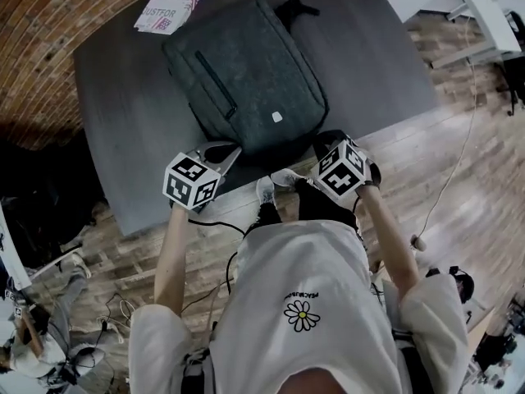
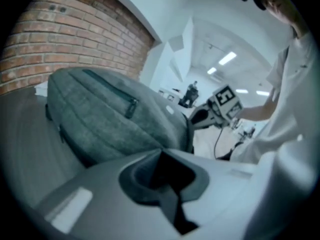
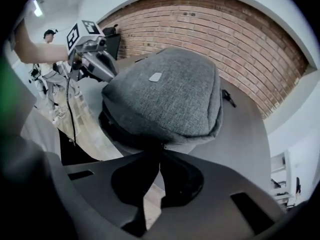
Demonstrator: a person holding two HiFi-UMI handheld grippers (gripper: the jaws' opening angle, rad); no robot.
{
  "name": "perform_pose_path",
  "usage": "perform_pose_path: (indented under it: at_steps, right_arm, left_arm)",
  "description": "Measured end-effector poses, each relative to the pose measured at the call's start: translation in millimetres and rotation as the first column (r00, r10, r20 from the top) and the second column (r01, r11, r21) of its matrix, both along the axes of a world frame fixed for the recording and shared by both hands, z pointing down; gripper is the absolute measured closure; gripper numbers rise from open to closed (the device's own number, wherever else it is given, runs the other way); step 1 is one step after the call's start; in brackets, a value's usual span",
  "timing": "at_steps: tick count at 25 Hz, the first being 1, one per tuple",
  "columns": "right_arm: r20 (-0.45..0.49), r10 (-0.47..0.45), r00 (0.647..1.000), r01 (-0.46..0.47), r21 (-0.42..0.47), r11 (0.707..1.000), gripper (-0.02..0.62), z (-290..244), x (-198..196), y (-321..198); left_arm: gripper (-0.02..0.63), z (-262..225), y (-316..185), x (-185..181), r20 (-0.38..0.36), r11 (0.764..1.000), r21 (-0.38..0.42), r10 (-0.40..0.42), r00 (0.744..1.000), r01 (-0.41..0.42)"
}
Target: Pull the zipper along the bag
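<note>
A grey backpack (image 1: 246, 72) lies flat on the dark table (image 1: 123, 138), with a zipper (image 1: 215, 84) running along its front pocket. My left gripper (image 1: 228, 150) is at the bag's near left corner. In the left gripper view its jaws (image 2: 162, 151) are shut with their tips against the bag (image 2: 100, 124); I cannot see whether anything is pinched. My right gripper (image 1: 322, 142) is at the near right corner. In the right gripper view it (image 3: 161, 149) is shut on the bag's lower edge (image 3: 165, 139), which dips into the tips.
A pink and white book (image 1: 172, 2) lies at the table's far left corner beside the bag. The table's near edge (image 1: 246, 189) runs just under both grippers, with wooden floor (image 1: 459, 162) and cables beyond. A brick wall (image 3: 225, 29) stands behind the table.
</note>
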State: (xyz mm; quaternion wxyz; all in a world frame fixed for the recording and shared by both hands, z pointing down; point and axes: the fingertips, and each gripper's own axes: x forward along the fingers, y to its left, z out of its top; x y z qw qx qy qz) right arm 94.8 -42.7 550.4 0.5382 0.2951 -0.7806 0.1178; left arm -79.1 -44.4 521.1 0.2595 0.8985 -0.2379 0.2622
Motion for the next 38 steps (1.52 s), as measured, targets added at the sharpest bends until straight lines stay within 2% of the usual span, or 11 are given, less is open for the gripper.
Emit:
perform_pose_path:
  at_steps: [2,6,9,14,20,24,28,31,34,36,38]
  right_arm:
    - [-0.036,0.004,0.999,-0.005,-0.020,1.000,0.586,1.6,20.1,-4.5]
    - [-0.078,-0.103,0.992,0.091,-0.146,0.985,0.586,16.7,44.1,6.1]
    - [0.016,-0.092,0.996,0.093,-0.220,0.971,0.586,14.3,43.2,15.5]
    - [0.175,-0.064,0.982,0.116,-0.306,0.945,0.582,7.3,14.6,36.9]
    - [0.141,-0.073,0.987,0.108,-0.258,0.960,0.584,9.8,-0.6,37.6]
    - [0.054,-0.103,0.993,0.112,-0.188,0.976,0.588,15.8,7.4,35.3]
    - [0.035,-0.105,0.994,0.110,-0.153,0.982,0.588,20.1,8.9,30.4]
    - [0.010,-0.104,0.995,0.104,-0.129,0.986,0.588,21.9,14.4,22.4]
    - [-0.040,-0.081,0.996,0.077,-0.086,0.993,0.588,25.4,33.0,3.2]
    - [-0.071,-0.050,0.996,0.047,-0.052,0.998,0.588,27.6,50.1,-18.1]
    - [-0.105,-0.020,0.994,0.018,-0.011,1.000,0.588,28.9,67.6,-44.0]
  left_arm:
    - [0.603,2.5,2.3,22.8,-0.036,1.000,-0.015,0.015,0.999,-0.015]
    - [0.603,6.9,7.0,50.4,-0.099,1.000,-0.023,0.008,0.995,-0.010]
    - [0.603,8.7,7.3,56.2,-0.116,1.000,-0.017,-0.008,0.993,0.006]
    - [0.601,12.6,3.9,61.5,-0.082,1.000,-0.013,0.006,0.997,-0.007]
    - [0.603,12.8,2.4,58.3,-0.084,1.000,-0.020,0.021,0.996,-0.023]
    - [0.599,-6.1,15.7,50.7,-0.057,0.996,0.045,0.077,0.995,-0.074]
    - [0.443,-15.0,5.5,4.4,0.053,0.990,0.144,-0.011,0.999,0.003]
    - [0.442,-11.0,-13.6,-35.3,0.127,0.982,0.175,-0.087,0.988,0.063]
    - [0.442,-28.0,-45.8,-43.4,0.163,0.961,0.271,-0.107,0.981,0.060]
    - [0.442,-44.5,-72.8,-29.4,0.204,0.934,0.357,-0.071,0.976,-0.007]
    - [0.442,-60.5,-99.3,-2.1,0.258,0.894,0.436,-0.009,0.966,-0.108]
